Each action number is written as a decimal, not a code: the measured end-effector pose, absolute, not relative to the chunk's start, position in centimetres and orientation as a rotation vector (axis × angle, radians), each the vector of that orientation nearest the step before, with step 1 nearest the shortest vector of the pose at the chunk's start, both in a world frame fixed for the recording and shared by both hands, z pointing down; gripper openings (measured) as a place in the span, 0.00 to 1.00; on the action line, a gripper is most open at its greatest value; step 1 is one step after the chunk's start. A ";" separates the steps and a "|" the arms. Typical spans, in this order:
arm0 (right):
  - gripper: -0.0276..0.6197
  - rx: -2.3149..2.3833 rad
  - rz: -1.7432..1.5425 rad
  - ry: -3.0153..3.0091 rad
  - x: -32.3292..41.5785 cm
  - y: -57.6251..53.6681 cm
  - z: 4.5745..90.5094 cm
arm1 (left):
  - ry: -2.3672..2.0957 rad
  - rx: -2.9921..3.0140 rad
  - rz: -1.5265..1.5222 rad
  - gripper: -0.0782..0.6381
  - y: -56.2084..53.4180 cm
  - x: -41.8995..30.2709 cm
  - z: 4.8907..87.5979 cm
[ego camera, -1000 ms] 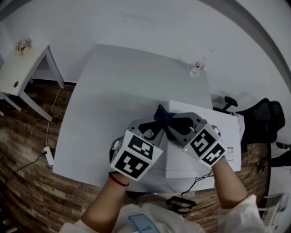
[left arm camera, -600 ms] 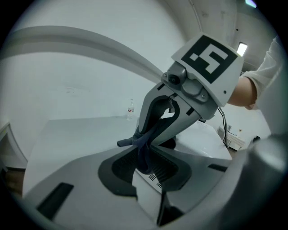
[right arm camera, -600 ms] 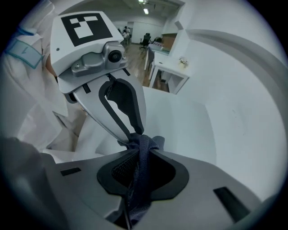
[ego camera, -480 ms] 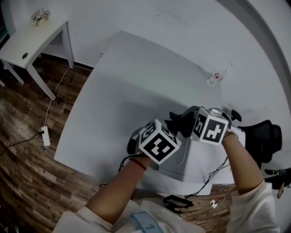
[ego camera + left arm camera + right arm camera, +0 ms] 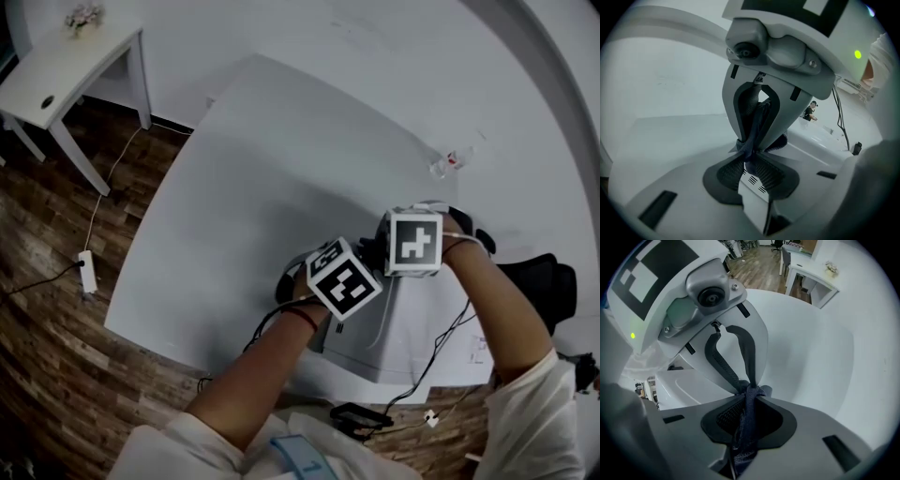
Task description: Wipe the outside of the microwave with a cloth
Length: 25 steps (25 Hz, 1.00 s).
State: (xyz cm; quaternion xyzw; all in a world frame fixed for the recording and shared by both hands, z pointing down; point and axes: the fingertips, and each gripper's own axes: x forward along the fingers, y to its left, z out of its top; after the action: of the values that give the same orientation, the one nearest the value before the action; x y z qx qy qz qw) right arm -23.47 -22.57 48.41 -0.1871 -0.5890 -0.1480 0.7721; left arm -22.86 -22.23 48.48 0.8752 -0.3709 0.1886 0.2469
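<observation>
The left tool [image 5: 751, 157] and the right tool [image 5: 747, 397] meet tip to tip, each clamped on the same bunched dark cloth [image 5: 758, 123]. They hold it over the white microwave [image 5: 403, 328], which stands at the near edge of the surface [image 5: 253, 178].

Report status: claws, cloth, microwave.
Both shut on the cloth: left claw, right claw. Held at the microwave far corner; contact unclear. Nothing in the way.

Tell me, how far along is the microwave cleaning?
Done: the cloth is picked up, pinched by both the left gripper and right gripper. In hand: holding it by the microwave. Left: the wiping itself; the cloth is bunched, not spread on the casing.
</observation>
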 end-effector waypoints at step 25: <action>0.36 -0.368 -0.194 -1.246 -22.7 -22.3 47.0 | -0.812 2.698 0.570 0.21 -23.0 -19.5 49.8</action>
State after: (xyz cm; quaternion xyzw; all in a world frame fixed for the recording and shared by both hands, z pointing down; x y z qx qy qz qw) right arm -22.71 -22.28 47.00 -0.1711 -0.5793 -0.0902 0.7918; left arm -19.52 -23.02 49.78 0.9302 -0.2801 0.1965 0.1328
